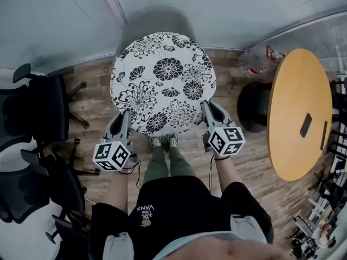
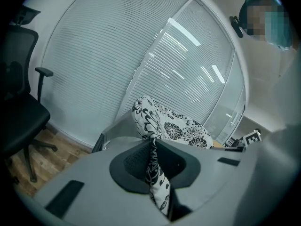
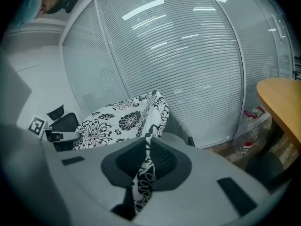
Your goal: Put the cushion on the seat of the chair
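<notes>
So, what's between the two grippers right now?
The round black-and-white floral cushion, its near edge pinched by the left gripper and right gripper, in the head view.

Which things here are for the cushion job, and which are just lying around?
For the job: flowery cushion, grey chair, left tongs and right tongs pinching it.
Just lying about: round wooden table, black office chairs, plastic bottles.

Wood floor (image 1: 255,167): black office chairs (image 1: 38,112), grey chair (image 1: 154,20), round table (image 1: 295,91).
</notes>
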The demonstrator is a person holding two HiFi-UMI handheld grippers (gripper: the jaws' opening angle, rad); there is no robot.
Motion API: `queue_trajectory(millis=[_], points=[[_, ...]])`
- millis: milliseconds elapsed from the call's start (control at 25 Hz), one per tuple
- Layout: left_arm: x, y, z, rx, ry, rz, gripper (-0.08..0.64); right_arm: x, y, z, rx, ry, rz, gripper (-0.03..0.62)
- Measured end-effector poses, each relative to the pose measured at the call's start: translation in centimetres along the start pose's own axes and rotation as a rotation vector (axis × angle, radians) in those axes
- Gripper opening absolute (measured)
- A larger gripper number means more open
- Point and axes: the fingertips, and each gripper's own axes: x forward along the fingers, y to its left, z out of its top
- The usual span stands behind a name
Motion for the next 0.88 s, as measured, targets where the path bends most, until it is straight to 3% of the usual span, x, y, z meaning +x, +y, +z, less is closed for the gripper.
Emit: queue_trajectory(millis=[880], points=[[0.20,0.07,0.15,-0.022,0.015,-0.009,0.041,-0.21,0.41,0.43,-0.016,0.024,-0.013,0.038]])
